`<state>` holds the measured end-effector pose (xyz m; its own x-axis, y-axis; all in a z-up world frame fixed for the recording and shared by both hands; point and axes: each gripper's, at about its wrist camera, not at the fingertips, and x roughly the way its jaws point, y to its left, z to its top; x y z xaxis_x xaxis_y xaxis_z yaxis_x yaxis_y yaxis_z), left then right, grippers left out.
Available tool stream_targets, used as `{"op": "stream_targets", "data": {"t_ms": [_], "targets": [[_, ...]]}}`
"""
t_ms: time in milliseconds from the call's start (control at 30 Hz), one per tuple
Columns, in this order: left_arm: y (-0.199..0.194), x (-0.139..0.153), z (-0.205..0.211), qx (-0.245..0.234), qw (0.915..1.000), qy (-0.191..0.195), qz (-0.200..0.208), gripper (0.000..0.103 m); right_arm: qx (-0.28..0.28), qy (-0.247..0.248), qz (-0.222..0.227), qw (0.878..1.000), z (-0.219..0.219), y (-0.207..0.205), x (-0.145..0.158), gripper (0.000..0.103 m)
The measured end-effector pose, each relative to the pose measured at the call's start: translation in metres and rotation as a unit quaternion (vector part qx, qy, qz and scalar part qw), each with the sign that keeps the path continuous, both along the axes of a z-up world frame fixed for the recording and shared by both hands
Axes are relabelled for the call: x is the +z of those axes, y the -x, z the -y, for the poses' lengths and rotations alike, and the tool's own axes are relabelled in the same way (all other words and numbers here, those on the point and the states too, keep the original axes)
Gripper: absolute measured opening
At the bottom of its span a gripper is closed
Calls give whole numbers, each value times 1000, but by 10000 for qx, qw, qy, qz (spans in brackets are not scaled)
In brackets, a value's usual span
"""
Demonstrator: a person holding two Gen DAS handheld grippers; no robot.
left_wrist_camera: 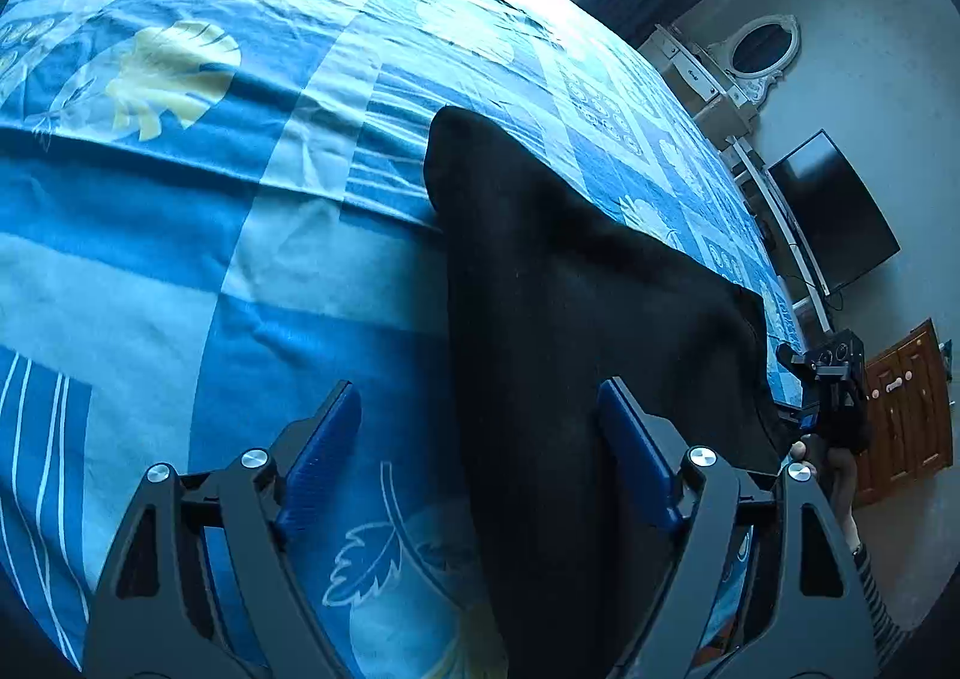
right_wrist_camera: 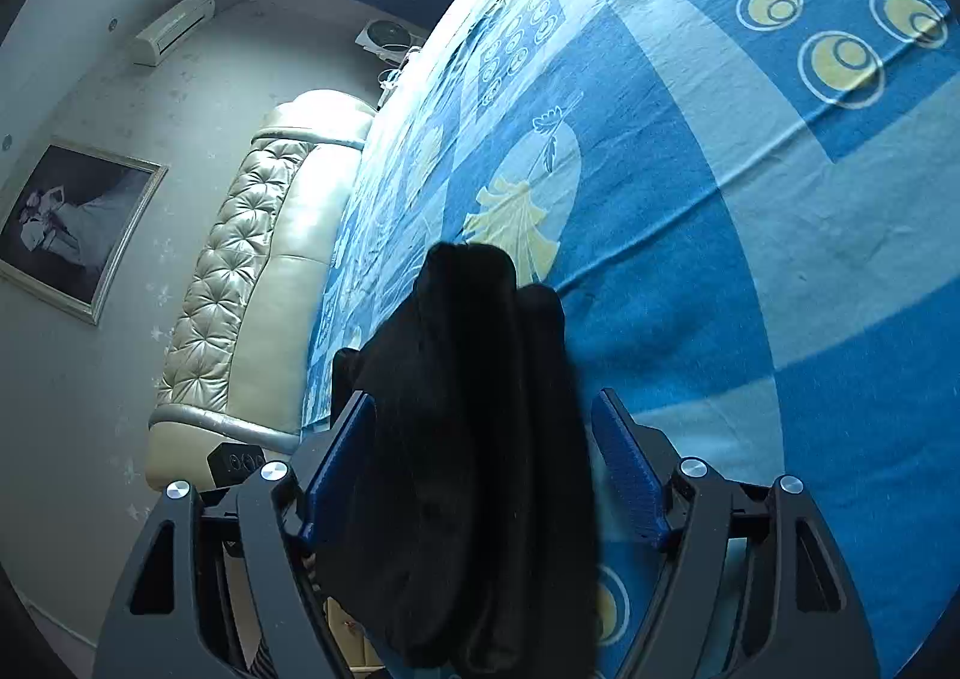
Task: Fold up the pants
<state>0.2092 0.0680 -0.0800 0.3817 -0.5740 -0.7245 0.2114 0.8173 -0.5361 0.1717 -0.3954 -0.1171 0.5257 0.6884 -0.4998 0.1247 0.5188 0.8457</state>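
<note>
Black pants [left_wrist_camera: 558,307] lie on a bed with a blue patterned sheet [left_wrist_camera: 180,199]. In the left wrist view my left gripper [left_wrist_camera: 480,439] is open, its blue pads [left_wrist_camera: 327,457] spread, with the near edge of the pants lying between them. The other gripper [left_wrist_camera: 831,379] shows at the pants' far right end. In the right wrist view my right gripper [right_wrist_camera: 483,451] is open around a bunched end of the pants [right_wrist_camera: 468,439], which rests between the jaws, close to the left pad [right_wrist_camera: 336,475]. The sheet [right_wrist_camera: 750,199] spreads to the right.
A padded cream headboard [right_wrist_camera: 258,271] runs along the bed's left side in the right wrist view, with a framed picture [right_wrist_camera: 72,223] on the wall. A dark TV [left_wrist_camera: 834,211], a dresser with an oval mirror [left_wrist_camera: 762,49] and a wooden door [left_wrist_camera: 906,409] stand beyond the bed.
</note>
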Motion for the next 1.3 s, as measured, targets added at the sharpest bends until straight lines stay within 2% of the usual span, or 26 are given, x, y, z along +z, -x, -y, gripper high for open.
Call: {"op": "stream_targets", "data": {"t_ms": [167,233,333,367,400,433,467,500,600,867,1067,1300], "targets": [[41,-13,-13,77,9965,734,-390,86,94,34,-58,9999,-9,38,-1,75],[51,-13,-6,0,9968,711,-366,86,123,-20,-76,9999,-15,41,-2,77],[57,-13,12,-115,9984,482,-281,86,265,4,-124,9996,-29,36,-3,77],[58,-13,18,-155,9988,390,-253,81,318,88,-138,9994,-35,34,-2,77],[59,-13,24,-207,9990,315,-242,63,336,247,-153,9990,-40,33,-1,72],[59,-14,30,-299,9985,356,-296,53,358,400,-197,9984,-44,31,-2,65],[60,-13,32,-248,9986,324,-329,51,367,473,-234,9979,-46,29,-3,55],[61,-12,33,-219,9988,295,-319,46,342,444,-241,9981,-43,28,-3,51],[64,-3,37,-235,9994,186,-193,37,292,234,-225,9990,-37,32,-3,42],[81,16,53,-188,9991,-368,75,34,266,98,-165,9995,-34,53,8,38],[99,17,39,-186,9993,-325,25,34,371,15,-244,9990,-39,72,4,38],[97,12,40,-183,9990,-389,90,34,334,-93,-380,9987,-35,74,-12,38]]}}
